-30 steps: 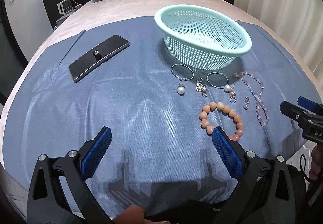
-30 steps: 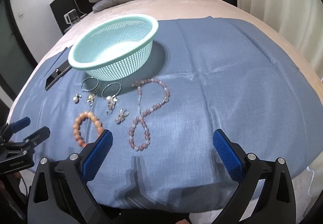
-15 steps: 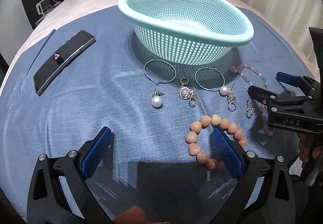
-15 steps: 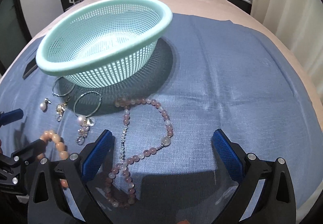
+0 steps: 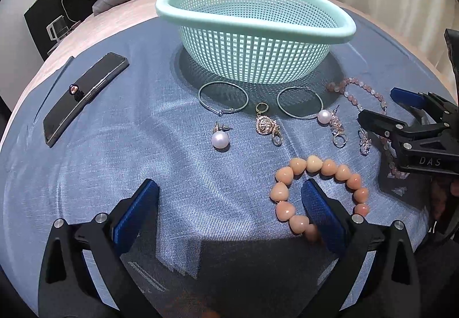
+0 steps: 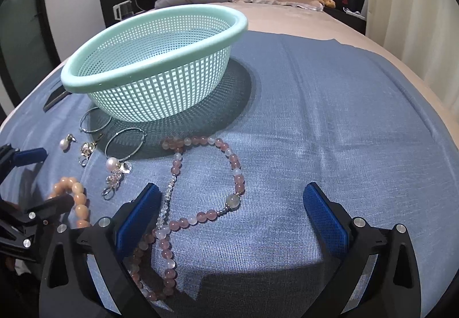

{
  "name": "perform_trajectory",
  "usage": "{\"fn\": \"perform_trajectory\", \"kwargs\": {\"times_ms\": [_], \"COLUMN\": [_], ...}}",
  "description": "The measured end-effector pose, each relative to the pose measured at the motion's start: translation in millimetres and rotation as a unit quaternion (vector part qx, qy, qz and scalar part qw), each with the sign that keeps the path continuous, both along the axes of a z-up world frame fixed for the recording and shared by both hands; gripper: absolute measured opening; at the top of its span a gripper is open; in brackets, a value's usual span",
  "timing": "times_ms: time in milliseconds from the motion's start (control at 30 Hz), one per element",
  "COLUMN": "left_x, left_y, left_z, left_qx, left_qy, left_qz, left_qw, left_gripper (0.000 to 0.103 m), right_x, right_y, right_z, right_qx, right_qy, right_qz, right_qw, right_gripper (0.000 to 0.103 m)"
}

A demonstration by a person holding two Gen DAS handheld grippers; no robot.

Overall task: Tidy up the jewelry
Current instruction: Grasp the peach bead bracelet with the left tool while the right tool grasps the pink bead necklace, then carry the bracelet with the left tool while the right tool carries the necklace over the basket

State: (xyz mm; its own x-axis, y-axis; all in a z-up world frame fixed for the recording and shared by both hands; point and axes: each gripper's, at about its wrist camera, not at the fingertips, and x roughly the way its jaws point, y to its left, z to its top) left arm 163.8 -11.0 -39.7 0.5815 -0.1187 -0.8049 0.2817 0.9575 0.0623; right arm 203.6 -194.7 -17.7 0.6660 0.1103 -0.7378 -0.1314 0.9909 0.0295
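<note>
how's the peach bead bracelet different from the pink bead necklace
The peach bead bracelet is a short closed ring of chunky, uniform beads; the pink bead necklace is a long strand of smaller mixed pink and whitish beads, looped and crossing itself. The bracelet lies by the left gripper, the necklace by the right gripper. Both lie outside the basket.

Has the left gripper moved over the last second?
Yes. The left gripper has advanced toward the basket; its right finger now sits inside the peach bracelet.

left gripper's (image 5: 229, 203) right finger hides part of the peach bracelet (image 5: 315, 164). right gripper's (image 6: 232, 209) left finger covers part of the necklace (image 6: 200, 216). phone (image 6: 54, 97) mostly behind the basket (image 6: 160, 88).
</note>
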Motion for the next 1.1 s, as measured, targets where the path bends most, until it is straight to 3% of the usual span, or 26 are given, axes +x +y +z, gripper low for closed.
{"fn": "perform_trajectory", "kwargs": {"times_ms": [100, 167, 233, 267, 333, 400, 467, 733, 1100], "left_x": [-1, -3, -5, -6, -10, -12, -14, -30, -52], "left_y": [-2, -1, 1, 2, 1, 2, 2, 12, 17], "left_z": [1, 2, 6, 8, 11, 14, 14, 22, 74], "left_qx": [0.008, 0.004, 0.002, 0.002, 0.001, -0.001, -0.010, -0.037, -0.055], "left_qy": [0.001, 0.002, -0.002, -0.004, -0.009, -0.008, 0.004, 0.025, -0.010], "left_qz": [0.001, -0.001, -0.006, -0.008, -0.012, -0.017, -0.029, -0.044, -0.047], "left_qw": [1.0000, 1.0000, 1.0000, 1.0000, 0.9999, 0.9998, 0.9995, 0.9980, 0.9973], "left_gripper": [0.098, 0.095, 0.085, 0.074, 0.055, 0.025, 0.012, 0.012, 0.012], "right_x": [-9, -14, -17, -19, -21, -22, -24, -44, -70], "right_y": [3, 3, 3, 3, 4, 2, -2, -4, -3], "right_z": [-1, 2, 6, 7, 8, 9, 10, 28, 86], "right_qx": [0.000, -0.004, -0.007, -0.005, -0.003, 0.006, 0.019, 0.024, 0.034], "right_qy": [-0.003, -0.011, -0.017, -0.019, -0.020, -0.019, -0.018, -0.019, -0.067], "right_qz": [0.002, 0.005, 0.012, 0.017, 0.021, 0.022, 0.025, 0.044, 0.056], "right_qw": [1.000, 1.000, 1.000, 1.000, 1.000, 1.000, 0.999, 0.999, 0.996], "right_gripper": [0.092, 0.077, 0.049, 0.041, 0.010, 0.009, 0.008, 0.008, 0.008]}}
